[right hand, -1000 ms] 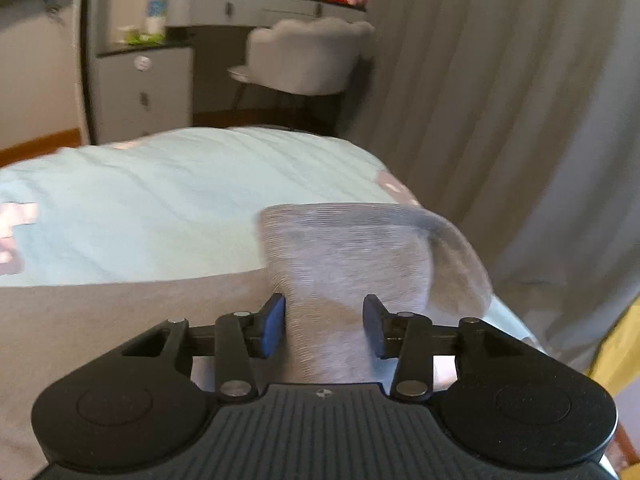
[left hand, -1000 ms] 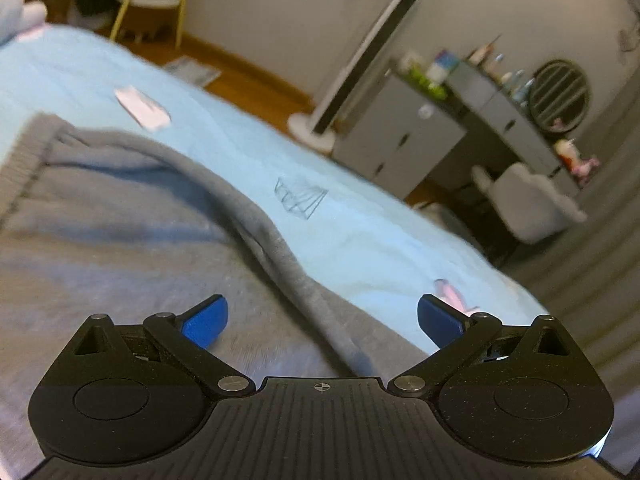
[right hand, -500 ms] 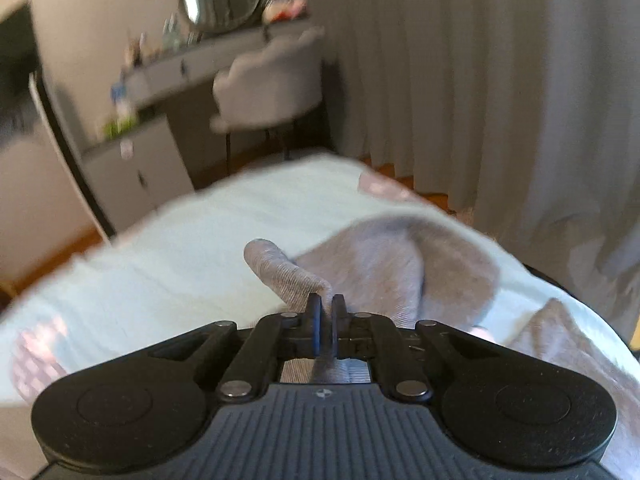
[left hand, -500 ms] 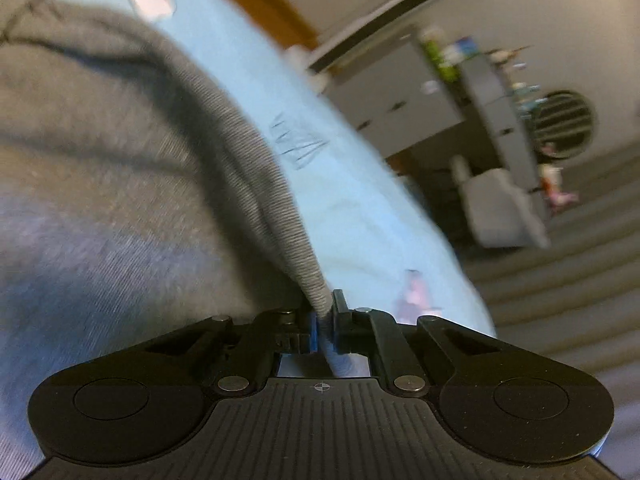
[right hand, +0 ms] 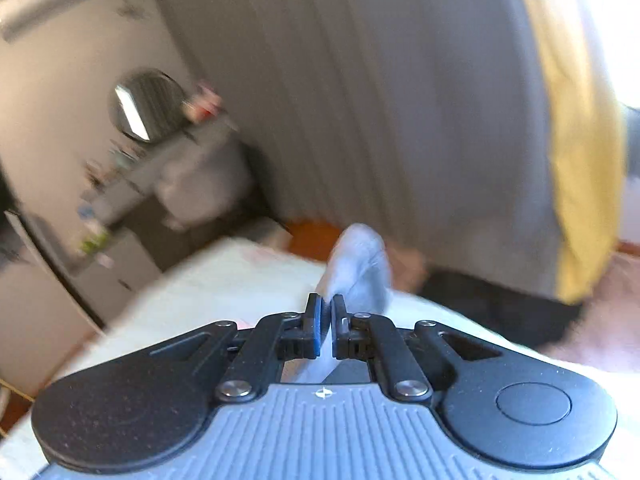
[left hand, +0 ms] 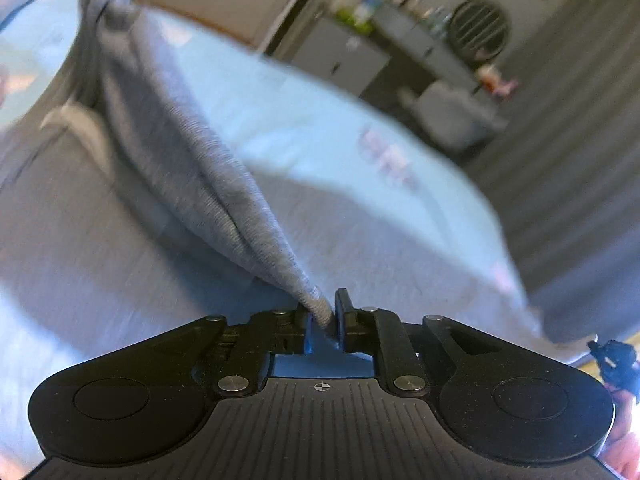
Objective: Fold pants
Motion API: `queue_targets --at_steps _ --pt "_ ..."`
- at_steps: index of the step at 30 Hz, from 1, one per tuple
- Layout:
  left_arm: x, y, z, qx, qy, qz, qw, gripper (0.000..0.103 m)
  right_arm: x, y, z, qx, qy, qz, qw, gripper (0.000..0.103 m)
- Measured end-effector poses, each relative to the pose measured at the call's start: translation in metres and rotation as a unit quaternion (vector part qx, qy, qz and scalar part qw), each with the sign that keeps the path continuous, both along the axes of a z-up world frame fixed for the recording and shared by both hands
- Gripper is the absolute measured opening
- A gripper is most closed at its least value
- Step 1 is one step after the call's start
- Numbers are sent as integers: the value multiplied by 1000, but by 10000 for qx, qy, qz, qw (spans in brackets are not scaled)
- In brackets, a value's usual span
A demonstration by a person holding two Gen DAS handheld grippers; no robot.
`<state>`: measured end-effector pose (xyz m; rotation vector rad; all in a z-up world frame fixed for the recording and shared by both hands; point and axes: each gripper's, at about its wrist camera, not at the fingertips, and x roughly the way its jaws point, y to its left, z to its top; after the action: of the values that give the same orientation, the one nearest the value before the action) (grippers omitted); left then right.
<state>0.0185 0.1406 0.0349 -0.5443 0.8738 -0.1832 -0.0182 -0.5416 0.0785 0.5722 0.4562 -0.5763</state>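
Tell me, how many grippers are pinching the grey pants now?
2: the left gripper clamps a pants edge; the right gripper clamps a fold.

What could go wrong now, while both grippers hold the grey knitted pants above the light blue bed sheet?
1. The left gripper pinches only a narrow edge of the grey knitted pants, so the fabric may slip out.
2. The right gripper also holds just a small bunch of cloth; the hanging part may land creased on the light blue bed sheet.
3. Both views are blurred, suggesting fast motion, so the fold may land uneven.
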Motion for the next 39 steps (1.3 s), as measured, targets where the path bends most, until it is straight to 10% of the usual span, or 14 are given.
queue_targets --at_steps 3,8,22,39 --pt "-18 15 -15 20 250 275 9993 18 -6 -13 -43 541 715 -198 9958 9" --pt "-25 40 2 386 -72 905 9951 55 -23 -2 -76 1242 645 87 9901 15" --pt "-9 60 -21 313 388 1522 9871 61 -49 0 -98 2683 -19 128 9633 26" --pt "-11 69 -19 107 311 1641 9859 72 -50 14 -109 3166 -158 302 9479 27"
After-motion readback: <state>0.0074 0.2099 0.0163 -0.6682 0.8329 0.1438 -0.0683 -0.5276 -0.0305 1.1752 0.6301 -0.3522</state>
